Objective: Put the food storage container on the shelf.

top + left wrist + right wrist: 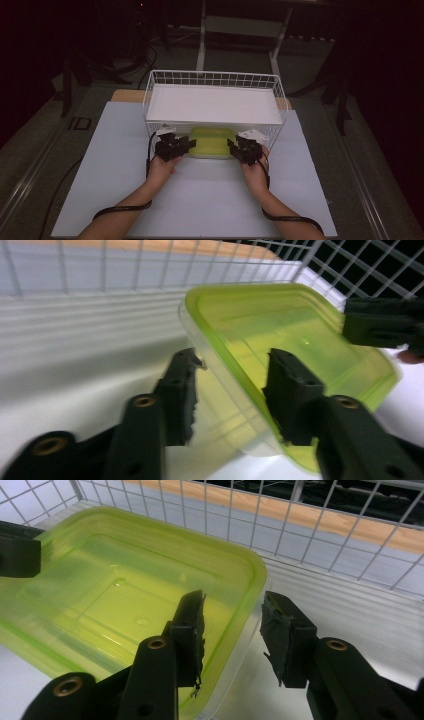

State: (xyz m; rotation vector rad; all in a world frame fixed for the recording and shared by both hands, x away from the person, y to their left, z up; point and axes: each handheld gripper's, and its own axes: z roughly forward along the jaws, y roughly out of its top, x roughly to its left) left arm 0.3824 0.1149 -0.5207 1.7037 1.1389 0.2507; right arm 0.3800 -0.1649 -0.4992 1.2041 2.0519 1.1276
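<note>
Yellow-green lidded container (212, 141) sat on white table (200, 200) w/ far end under wire basket (215, 97). Left gripper (232, 390) straddled its left rim, right gripper (232, 635) its right rim; both sets of jaws apart, pads not pressing.

We're seeing a pretty dim room in the high view, the edges going nearly black while the white table (200, 200) is catching soft light from overhead. Shadow is pooling under the wire basket (215, 80). Both gripper views are looking brighter but soft: the black jaws up close are blurring, and the green container (280, 335) is showing a small glare spot.
</note>
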